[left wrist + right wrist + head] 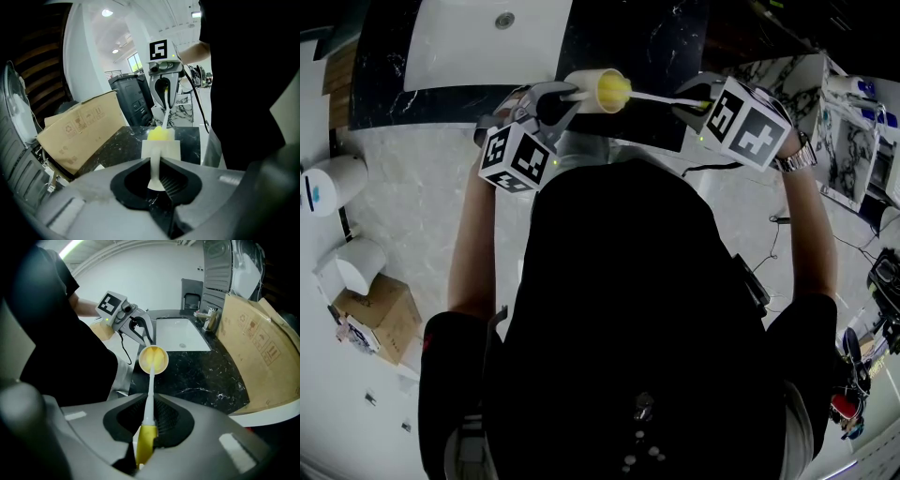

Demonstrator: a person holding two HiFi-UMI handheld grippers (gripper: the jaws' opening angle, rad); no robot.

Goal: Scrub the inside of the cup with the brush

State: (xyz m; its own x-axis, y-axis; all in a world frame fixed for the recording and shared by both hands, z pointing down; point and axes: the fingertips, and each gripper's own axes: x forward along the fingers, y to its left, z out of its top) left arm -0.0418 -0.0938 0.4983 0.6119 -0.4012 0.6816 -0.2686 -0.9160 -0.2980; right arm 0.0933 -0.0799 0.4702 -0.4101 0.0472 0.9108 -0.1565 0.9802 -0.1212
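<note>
1. Left gripper: the jaws are drawn close together and pinched on the thin white handle of the cup. The cup body is carried just past the jaw tips, lying on its side.
2. Right gripper: the jaws are clamped on the brush where its yellow grip meets the white shaft. The grip is seen running back between the jaws. The shaft is seen running straight out ahead of them.
3. The cup's mouth is turned toward the right jaws and away from the left jaws. The yellow brush head is seated in that mouth, at the far end of the shaft from the right jaws. From the left gripper view, the head is seen poking just past the cup's far rim.
4. The two grippers are pointed at each other and held near one another. Only the cup and brush are found between the two sets of jaw tips.
5. The cup is held over the near edge of the dark marbled bench.
6. A white sink is noted beyond the cup, ahead and slightly right of the right jaws.
7. A cardboard box is noted well right of the right jaws, and to the left of the left jaws.
</note>
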